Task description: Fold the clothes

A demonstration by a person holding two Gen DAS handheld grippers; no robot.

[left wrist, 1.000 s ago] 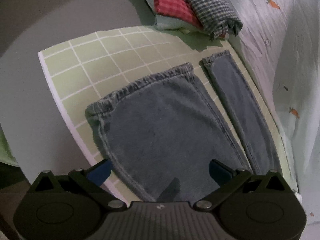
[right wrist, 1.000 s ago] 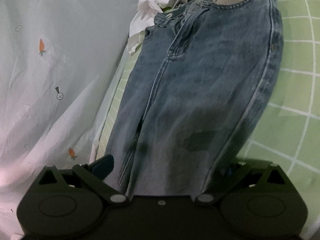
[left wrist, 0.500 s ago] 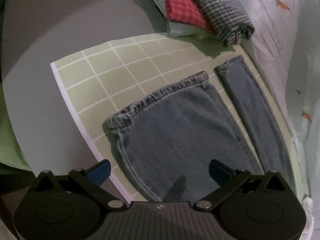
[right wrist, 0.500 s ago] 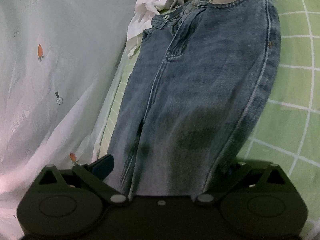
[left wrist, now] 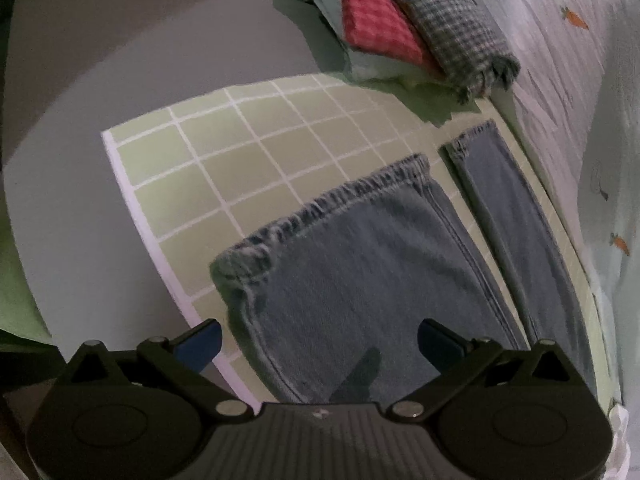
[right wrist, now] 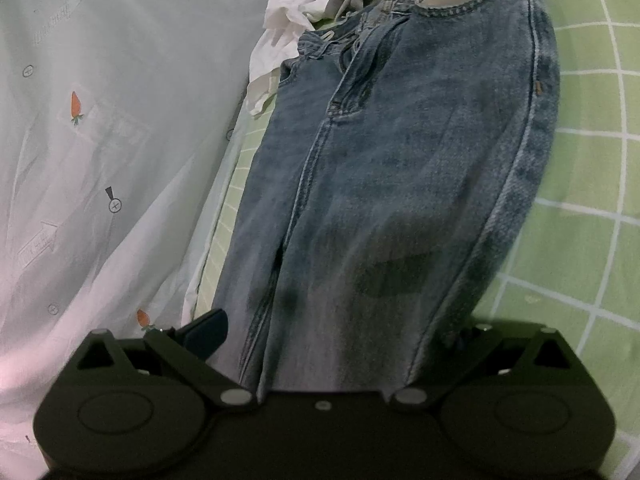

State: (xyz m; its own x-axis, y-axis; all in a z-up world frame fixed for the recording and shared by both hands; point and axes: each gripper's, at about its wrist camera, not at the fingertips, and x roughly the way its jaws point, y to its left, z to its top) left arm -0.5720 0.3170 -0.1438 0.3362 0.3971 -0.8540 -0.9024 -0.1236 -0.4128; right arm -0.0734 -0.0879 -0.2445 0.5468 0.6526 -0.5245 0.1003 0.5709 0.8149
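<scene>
Blue jeans lie flat on a green checked mat (left wrist: 240, 168). In the left wrist view I see the two leg ends (left wrist: 360, 272), hems pointing away. My left gripper (left wrist: 320, 338) is open above the wider leg, holding nothing. In the right wrist view the jeans (right wrist: 400, 160) run from the waistband at the top down to my right gripper (right wrist: 332, 332). It is open, its jaws either side of the denim; the right fingertip is hidden behind the cloth.
A stack of folded clothes (left wrist: 404, 28), red check and grey check on top, sits past the mat's far edge. A carrot-print sheet (right wrist: 100, 140) lies along one side. White and grey crumpled garments (right wrist: 304, 12) lie near the waistband. A grey surface (left wrist: 80, 120) borders the mat.
The left gripper has drawn back along the jeans leg, so the hems and clothes stack sit farther right and higher. The right view has shifted slightly back. Both grippers stay open.
</scene>
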